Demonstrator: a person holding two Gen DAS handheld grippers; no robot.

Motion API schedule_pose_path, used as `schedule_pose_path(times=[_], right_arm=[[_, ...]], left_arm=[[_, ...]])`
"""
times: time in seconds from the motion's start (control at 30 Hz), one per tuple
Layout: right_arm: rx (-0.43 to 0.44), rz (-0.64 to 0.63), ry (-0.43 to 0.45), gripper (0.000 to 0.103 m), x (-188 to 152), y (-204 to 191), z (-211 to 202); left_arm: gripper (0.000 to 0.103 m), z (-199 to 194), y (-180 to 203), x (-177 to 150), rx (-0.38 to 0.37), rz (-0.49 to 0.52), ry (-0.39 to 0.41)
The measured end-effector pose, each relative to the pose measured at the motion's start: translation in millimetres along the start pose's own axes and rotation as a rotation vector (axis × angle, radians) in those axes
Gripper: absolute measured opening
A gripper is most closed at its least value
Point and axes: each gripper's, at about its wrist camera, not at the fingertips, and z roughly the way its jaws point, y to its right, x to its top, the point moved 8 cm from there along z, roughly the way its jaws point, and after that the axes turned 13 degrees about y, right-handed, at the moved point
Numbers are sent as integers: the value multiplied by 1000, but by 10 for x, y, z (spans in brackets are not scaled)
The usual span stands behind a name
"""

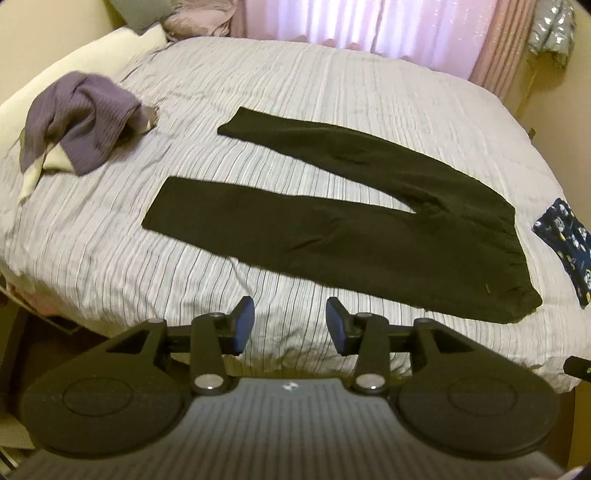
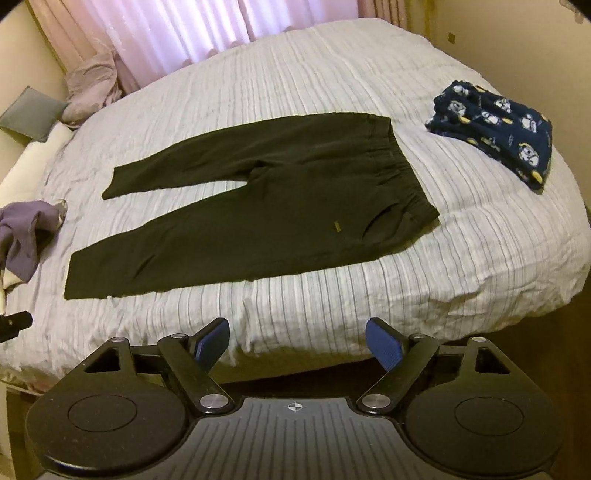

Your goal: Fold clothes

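Note:
Black trousers [image 1: 351, 229] [image 2: 266, 206] lie flat on the striped bedspread [image 1: 258, 74] [image 2: 295, 62], legs spread apart toward the left, waistband at the right. My left gripper [image 1: 290, 314] hovers above the bed's near edge, below the lower trouser leg, open with nothing between its blue pads. The right gripper [image 2: 297, 332] hangs over the near edge too, short of the trousers, jaws wide apart and empty. A crumpled purple and cream garment [image 1: 79, 122] [image 2: 26, 229] sits at the left. A folded navy patterned garment [image 2: 495, 129] [image 1: 569, 243] rests at the right.
Pillows and a pink bundle [image 2: 92, 88] are piled at the head of the bed on the left. Pink curtains [image 1: 369, 22] hang behind the far side. A silver jacket [image 1: 550, 33] hangs by the wall at the right. The bed's near edge drops off just under both grippers.

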Motion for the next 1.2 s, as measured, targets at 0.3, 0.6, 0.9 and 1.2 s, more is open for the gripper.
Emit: schedule_pose_path(times=[0.3,0.6,0.9,1.2], right_arm=[[9,-32,-15,84,39,-330,76],[0,-41,-41,84,-35,-272,86],[-5,-55,-56,84,-127,-96,8],[-16,-59,-29,84,-102,35,-102]], left_arm=[[42,-44,-45,215,19,54,23],[43,-132,-23,91,34,62,13],[44,-284,91,-113,32,54,6],[44,-356,264,-164,13,64,25]])
